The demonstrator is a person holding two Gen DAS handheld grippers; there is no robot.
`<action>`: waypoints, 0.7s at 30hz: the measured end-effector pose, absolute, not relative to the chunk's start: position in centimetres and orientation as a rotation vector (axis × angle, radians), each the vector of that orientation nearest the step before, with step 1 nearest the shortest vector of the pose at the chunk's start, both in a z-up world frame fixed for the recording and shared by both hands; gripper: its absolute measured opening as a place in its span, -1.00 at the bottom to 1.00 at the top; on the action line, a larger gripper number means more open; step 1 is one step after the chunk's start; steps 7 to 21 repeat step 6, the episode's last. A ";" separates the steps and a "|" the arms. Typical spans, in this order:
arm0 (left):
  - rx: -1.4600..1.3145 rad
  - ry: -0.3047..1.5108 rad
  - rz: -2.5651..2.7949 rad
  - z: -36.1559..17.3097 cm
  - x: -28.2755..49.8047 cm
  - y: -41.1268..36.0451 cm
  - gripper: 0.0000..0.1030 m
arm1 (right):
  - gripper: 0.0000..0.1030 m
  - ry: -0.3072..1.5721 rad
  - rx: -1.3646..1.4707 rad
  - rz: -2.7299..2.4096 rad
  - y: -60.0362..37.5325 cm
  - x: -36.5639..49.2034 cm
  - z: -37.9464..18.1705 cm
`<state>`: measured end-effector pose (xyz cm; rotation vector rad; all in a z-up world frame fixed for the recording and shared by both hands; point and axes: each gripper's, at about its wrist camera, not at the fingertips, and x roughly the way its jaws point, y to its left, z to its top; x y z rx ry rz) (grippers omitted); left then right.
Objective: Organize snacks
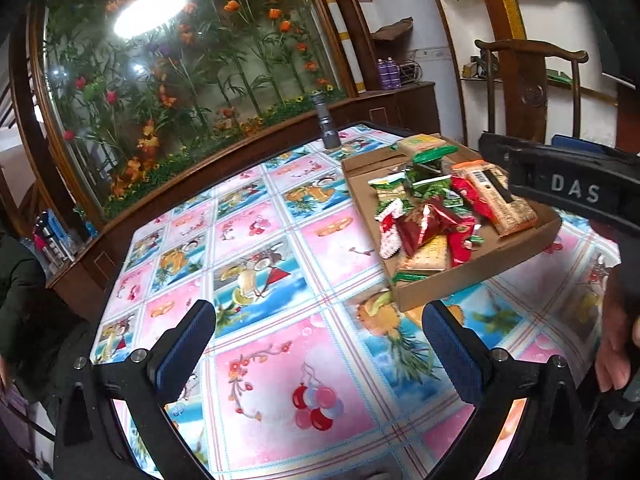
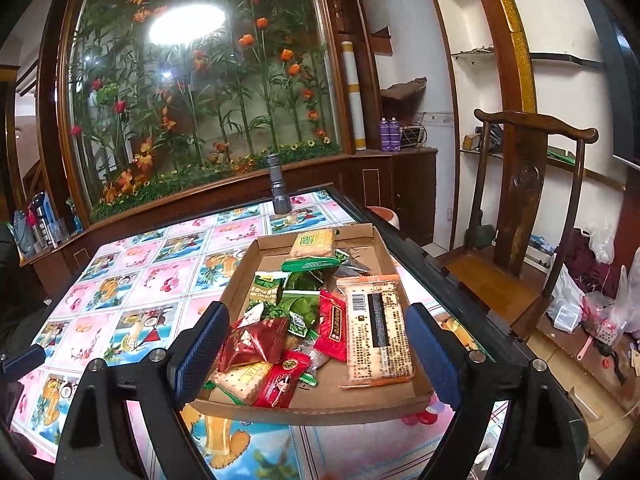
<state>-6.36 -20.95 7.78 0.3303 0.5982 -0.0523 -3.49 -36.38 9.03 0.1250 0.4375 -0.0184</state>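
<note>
- A shallow cardboard tray (image 2: pixel 236 286) sits on a table covered with a bright cloth of fruit and flower squares (image 1: pixel 280 368), toward the table's right edge as the right wrist view shows it
- Wrapped snacks (image 2: pixel 304 320) lie heaped inside the tray: red packets, green packets and pale cracker packs, overlapping one another
- A long clear pack of crackers (image 2: pixel 378 332) with a barcode lies flat along the tray's right side, beside the red and green heap
- Another cracker pack (image 2: pixel 314 242) rests at the far end of the tray, partly on the green wrappers
- The right gripper (image 2: pixel 320 354) hangs over the near end of the tray with its jaws spread wide; the blue pads stand to either side of the snacks and press on nothing
- The left gripper (image 1: pixel 320 344) is over bare cloth to the left of the tray, jaws wide apart and empty
- A grey flashlight (image 2: pixel 277 186) stands upright near the far edge of the table, apart from the tray
- A dark wooden chair (image 2: pixel 520 208) stands beyond the table's right side
</note>
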 end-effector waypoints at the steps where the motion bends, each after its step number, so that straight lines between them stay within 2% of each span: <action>1: 0.330 0.594 -0.051 7.8 -6.5 -20.9 1.00 | 0.79 0.437 0.124 -0.016 -36.3 -3.5 9.1; 6: 0.333 0.535 -0.035 9.0 -8.2 -20.8 1.00 | 0.79 0.436 0.116 0.008 -35.3 -3.9 9.5; 21: 0.333 0.535 -0.035 9.0 -8.2 -20.8 1.00 | 0.79 0.436 0.116 0.008 -35.3 -3.9 9.5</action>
